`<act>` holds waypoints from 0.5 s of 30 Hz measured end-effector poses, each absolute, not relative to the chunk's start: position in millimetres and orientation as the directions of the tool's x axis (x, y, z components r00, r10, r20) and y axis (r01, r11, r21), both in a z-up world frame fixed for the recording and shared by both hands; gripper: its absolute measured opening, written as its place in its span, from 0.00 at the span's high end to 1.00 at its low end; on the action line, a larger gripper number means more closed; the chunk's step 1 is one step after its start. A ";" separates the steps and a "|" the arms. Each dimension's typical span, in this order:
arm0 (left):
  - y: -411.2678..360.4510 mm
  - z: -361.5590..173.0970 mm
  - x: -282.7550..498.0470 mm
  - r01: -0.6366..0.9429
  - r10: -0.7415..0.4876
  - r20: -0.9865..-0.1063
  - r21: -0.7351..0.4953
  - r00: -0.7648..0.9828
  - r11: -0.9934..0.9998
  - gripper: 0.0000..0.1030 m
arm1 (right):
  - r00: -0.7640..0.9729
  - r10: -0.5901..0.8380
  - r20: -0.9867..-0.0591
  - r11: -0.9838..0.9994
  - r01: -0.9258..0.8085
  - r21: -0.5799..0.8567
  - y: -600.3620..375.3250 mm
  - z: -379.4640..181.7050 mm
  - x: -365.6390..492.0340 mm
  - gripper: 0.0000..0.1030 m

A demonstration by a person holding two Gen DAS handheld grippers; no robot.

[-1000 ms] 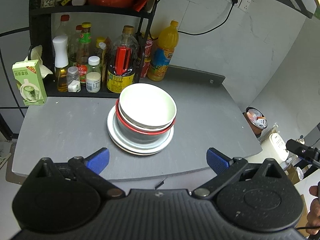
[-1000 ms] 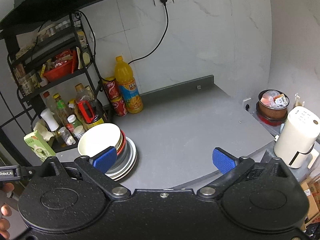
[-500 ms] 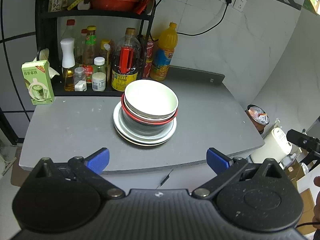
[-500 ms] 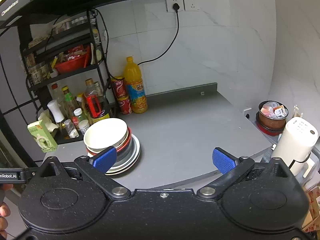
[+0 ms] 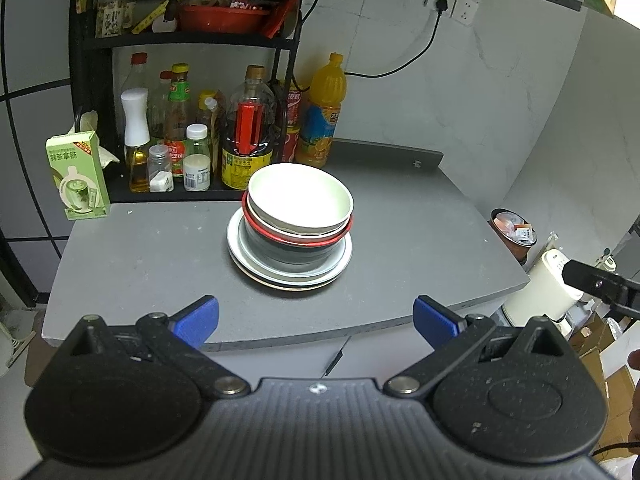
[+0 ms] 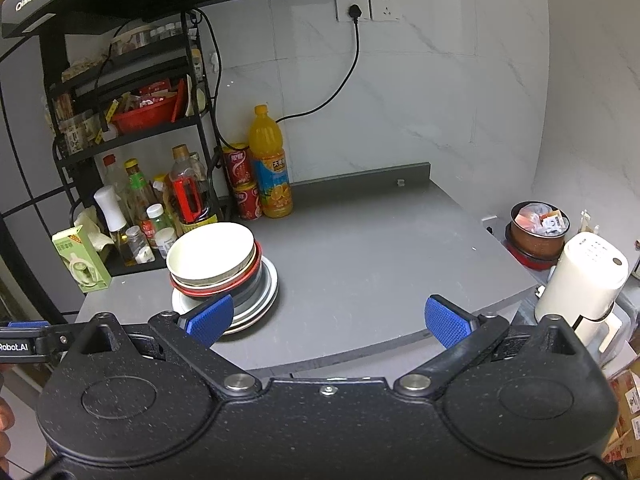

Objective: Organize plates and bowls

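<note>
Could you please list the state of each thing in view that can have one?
Left claw: open, empty, short of the stack.
Right claw: open, empty.
White bowl: upright, empty, topmost in the stack.
Red-rimmed bowl: nested under it.
Plates: stacked flat beneath the bowls.
Orange juice bottle: upright, capped.
Wall plug: plugged in.

Lower plates (image 5: 256,276) mostly hidden beneath bowls (image 5: 300,200), count unclear
</note>
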State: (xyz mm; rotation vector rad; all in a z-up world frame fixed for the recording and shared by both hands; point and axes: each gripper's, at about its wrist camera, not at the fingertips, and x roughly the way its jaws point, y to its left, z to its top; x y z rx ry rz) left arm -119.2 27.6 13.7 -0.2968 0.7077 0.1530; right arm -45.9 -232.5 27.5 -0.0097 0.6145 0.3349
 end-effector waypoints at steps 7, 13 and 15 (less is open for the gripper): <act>22.9 14.6 -120.5 -0.220 0.037 -0.645 -0.206 0.763 0.954 0.01 | 0.771 0.297 -0.564 0.949 -0.304 0.085 -234.3 27.4 -48.1 0.00; 19.7 13.9 -120.0 -0.223 0.035 -0.649 -0.210 0.760 0.952 0.01 | 0.769 0.299 -0.565 0.949 -0.303 0.089 -235.3 27.5 -48.9 0.00; 19.8 14.1 -119.6 -0.221 0.036 -0.648 -0.206 0.760 0.953 0.01 | 0.769 0.302 -0.563 0.948 -0.307 0.088 -236.0 27.7 -48.8 0.00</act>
